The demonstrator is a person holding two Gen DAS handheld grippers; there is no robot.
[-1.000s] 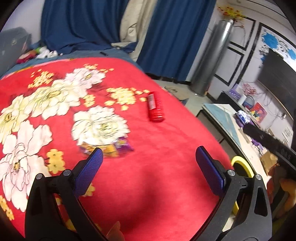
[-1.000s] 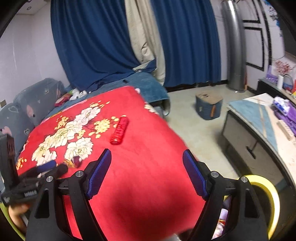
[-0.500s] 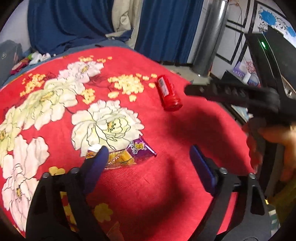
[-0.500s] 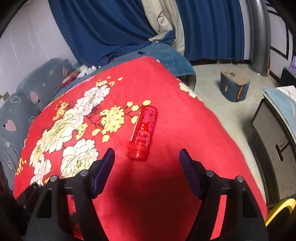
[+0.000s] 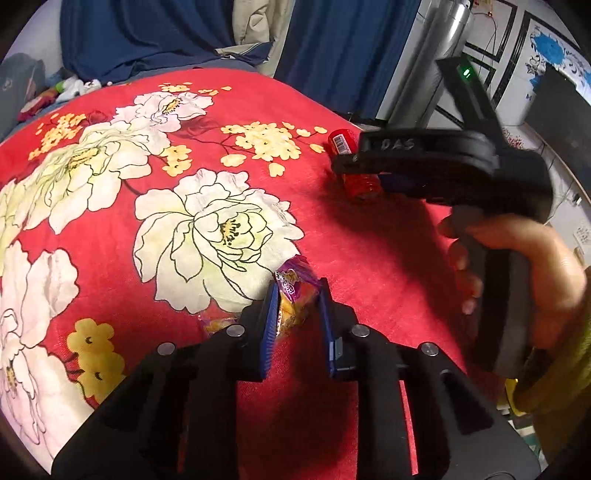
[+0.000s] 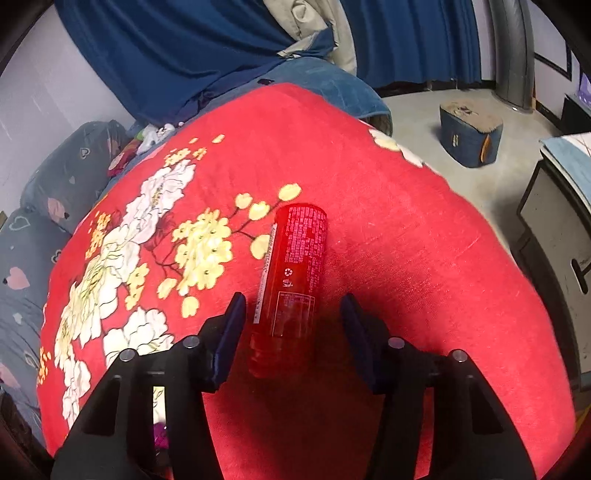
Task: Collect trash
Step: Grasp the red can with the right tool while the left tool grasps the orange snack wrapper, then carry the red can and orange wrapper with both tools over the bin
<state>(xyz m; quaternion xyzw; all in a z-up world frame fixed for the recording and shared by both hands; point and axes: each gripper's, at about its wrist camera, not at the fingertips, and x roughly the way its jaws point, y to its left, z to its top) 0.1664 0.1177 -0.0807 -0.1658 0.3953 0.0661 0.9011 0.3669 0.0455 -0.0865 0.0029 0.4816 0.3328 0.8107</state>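
A purple and orange snack wrapper (image 5: pixel 291 282) lies crumpled on the red flowered blanket (image 5: pixel 369 258). My left gripper (image 5: pixel 298 295) is closing on it, and both blue pads press its sides. A red cylindrical can (image 6: pixel 295 266) lies on its side further along the blanket (image 6: pixel 388 229). My right gripper (image 6: pixel 291 301) straddles the can's near end, jaws closing, with a gap still showing on each side. In the left wrist view the can (image 5: pixel 341 142) shows partly behind the right gripper's black body, held by a person's hand (image 5: pixel 517 266).
The blanket drops off at its right edge to a grey floor with a blue stool (image 6: pixel 471 136) and a dark cabinet (image 6: pixel 554 236). Grey heart-print cushions (image 6: pixel 48 192) lie at the left. Blue curtains (image 5: pixel 166 33) and a silver column (image 5: pixel 432 62) stand behind.
My left gripper came down over the wrapper and closed on it. My right gripper swept in over the red can and dropped around it, jaws narrowing.
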